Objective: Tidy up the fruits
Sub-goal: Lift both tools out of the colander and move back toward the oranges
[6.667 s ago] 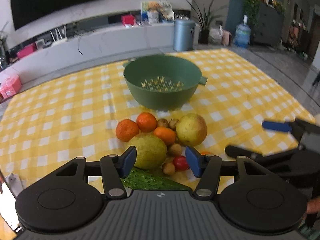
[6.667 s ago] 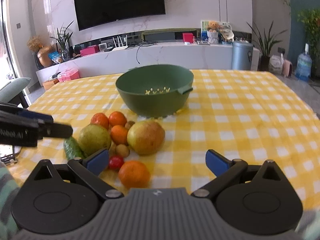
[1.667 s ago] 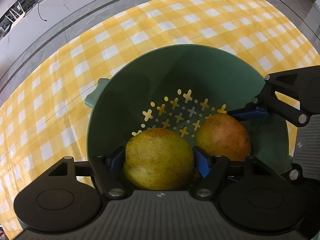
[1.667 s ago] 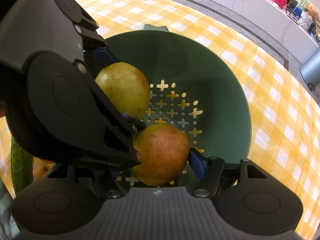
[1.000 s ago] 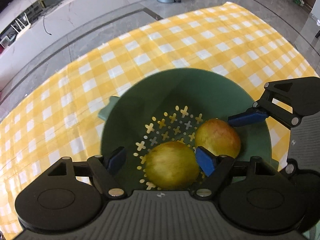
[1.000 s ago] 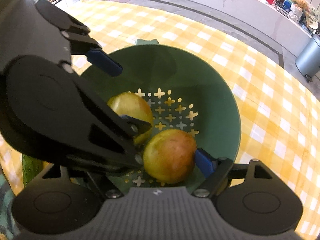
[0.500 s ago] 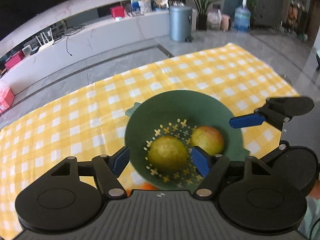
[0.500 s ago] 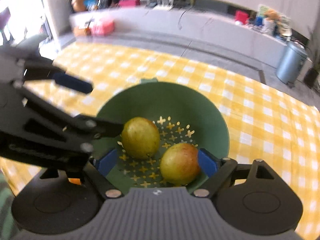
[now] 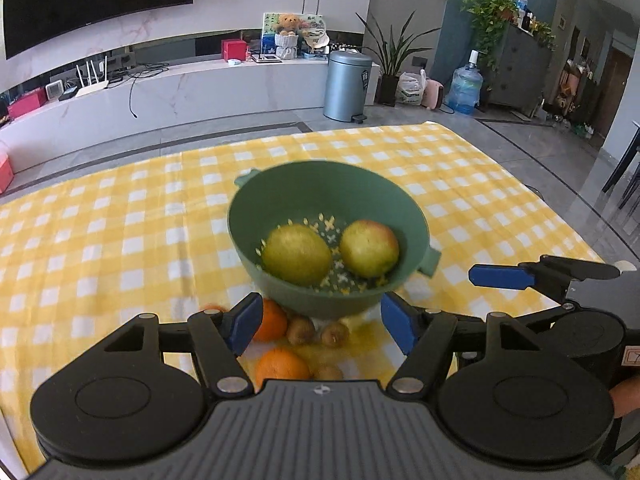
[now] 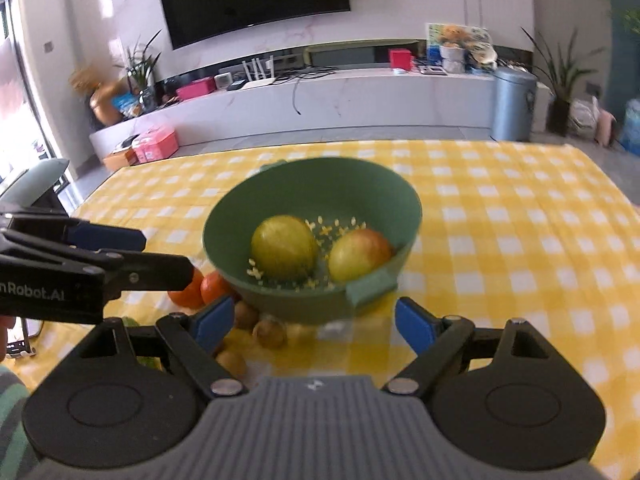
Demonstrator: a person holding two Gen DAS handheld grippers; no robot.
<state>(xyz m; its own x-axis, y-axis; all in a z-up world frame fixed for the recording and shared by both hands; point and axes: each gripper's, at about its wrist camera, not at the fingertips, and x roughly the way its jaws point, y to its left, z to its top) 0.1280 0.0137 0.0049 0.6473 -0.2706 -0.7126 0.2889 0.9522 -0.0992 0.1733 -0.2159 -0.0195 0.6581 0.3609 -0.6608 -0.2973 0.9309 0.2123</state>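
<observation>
Bench (image 9: 100,240) under a yellow check cloth, green bowl (image 9: 280,184) near the middle, two pears (image 9: 298,254) already inside, side by side. Loose fruit on the cloth on the near side of the bowl, directly ahead of and below both claws: oranges (image 9: 282,364), small brown fruits (image 9: 300,330) between them. Left claw (image 9: 320,324) spread wide and empty, jaws just narrowed a little; an orange right beside its left pad, so likely the nearer claw for the citrus. Right claw (image 10: 312,322) also spread, empty, the brown fruits (image 10: 270,332) low between its pads, oranges (image 10: 200,286) off to its left.
</observation>
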